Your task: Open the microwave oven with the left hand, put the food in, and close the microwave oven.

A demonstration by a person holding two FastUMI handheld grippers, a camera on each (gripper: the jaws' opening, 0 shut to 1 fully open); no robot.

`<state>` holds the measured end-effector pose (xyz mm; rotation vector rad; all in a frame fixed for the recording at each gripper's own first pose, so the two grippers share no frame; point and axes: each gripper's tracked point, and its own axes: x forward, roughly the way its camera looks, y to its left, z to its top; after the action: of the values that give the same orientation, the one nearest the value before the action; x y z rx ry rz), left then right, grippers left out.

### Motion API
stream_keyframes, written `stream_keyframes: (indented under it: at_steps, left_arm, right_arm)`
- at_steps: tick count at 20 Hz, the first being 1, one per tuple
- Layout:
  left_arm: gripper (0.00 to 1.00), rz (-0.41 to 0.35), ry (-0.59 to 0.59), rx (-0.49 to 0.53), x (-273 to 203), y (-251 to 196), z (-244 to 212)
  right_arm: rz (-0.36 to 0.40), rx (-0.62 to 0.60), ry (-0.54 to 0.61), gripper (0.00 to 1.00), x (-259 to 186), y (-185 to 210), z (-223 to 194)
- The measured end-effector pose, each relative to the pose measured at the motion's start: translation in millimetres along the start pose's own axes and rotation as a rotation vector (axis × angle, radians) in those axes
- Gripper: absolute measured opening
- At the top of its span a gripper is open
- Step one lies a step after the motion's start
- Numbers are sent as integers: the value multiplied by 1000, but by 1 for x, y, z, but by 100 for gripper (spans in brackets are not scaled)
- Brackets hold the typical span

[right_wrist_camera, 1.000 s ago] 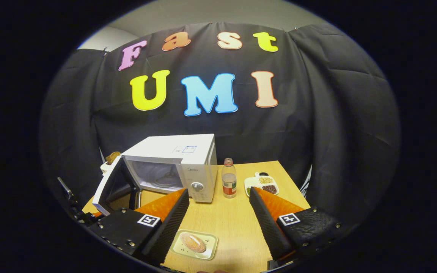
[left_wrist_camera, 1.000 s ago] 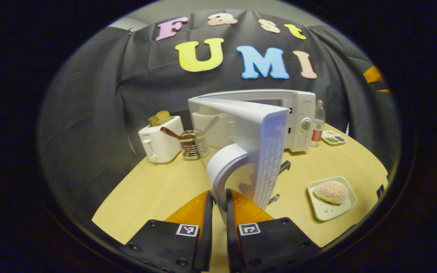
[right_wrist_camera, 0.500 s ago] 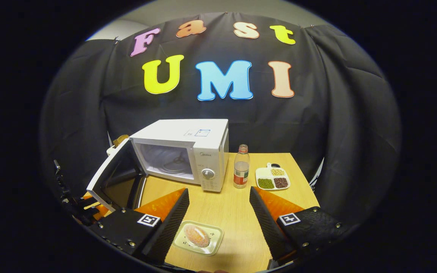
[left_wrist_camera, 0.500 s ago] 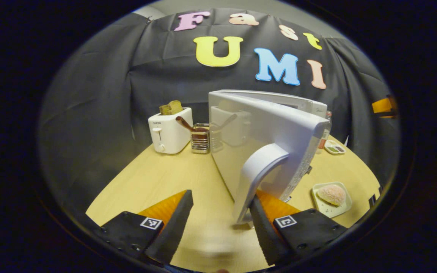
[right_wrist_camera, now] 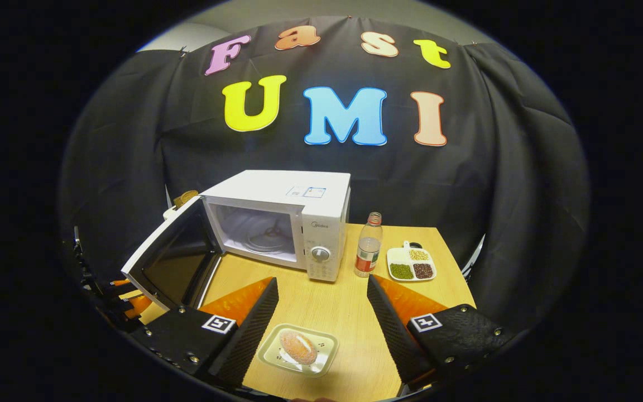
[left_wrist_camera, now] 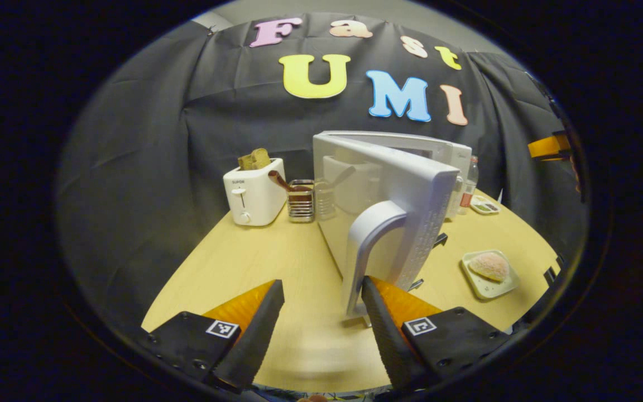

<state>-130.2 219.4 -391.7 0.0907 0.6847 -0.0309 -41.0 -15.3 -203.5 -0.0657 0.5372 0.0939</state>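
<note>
The white microwave [right_wrist_camera: 299, 206] stands at the back of the wooden table with its door [right_wrist_camera: 171, 262] swung wide open and its cavity [right_wrist_camera: 260, 230] lit and bare. In the left gripper view the door [left_wrist_camera: 394, 184] stands edge-on, and its curved handle [left_wrist_camera: 369, 240] ends just inside the right finger of my open left gripper [left_wrist_camera: 321, 290]. Neither finger presses on the handle. The food, a pinkish bun [right_wrist_camera: 298, 347] on a small pale plate [right_wrist_camera: 321, 360], lies on the table below and between the fingers of my open right gripper [right_wrist_camera: 321, 287]. The bun [left_wrist_camera: 489, 266] also lies right of the door.
A white toaster [left_wrist_camera: 254, 192] with bread and a wire holder with utensils [left_wrist_camera: 301, 204] stand left of the microwave. A drink bottle [right_wrist_camera: 368, 252] and a sectioned dish of beans [right_wrist_camera: 411, 268] sit to its right. The left gripper [right_wrist_camera: 123, 296] is at the door's outer edge.
My left gripper was shut on the door handle, then opened and let it go. The door has swung wider. The right gripper view has drawn nearer the plate.
</note>
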Motion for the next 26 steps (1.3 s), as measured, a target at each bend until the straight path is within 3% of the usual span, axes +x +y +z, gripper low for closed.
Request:
stream_keyframes:
  at_steps: [7, 14, 19, 23, 26]
  left_arm:
    - [92, 51, -12, -21, -3, 35, 3]
    - [92, 74, -63, -121, -63, 22, 20]
    - [91, 120, -175, -218, -109, 1, 78]
    - [91, 161, -257, -236, -128, -1, 130]
    - [92, 197, -260, -228, -137, 4, 144]
  right_arm:
    - [41, -43, 43, 98, 8, 22, -18]
    - [134, -89, 207, 98, 36, 30, -99]
    - [215, -146, 277, 98, 63, 39, -164]
    - [253, -180, 304, 98, 77, 39, -206]
    - [272, -165, 295, 98, 83, 38, -217]
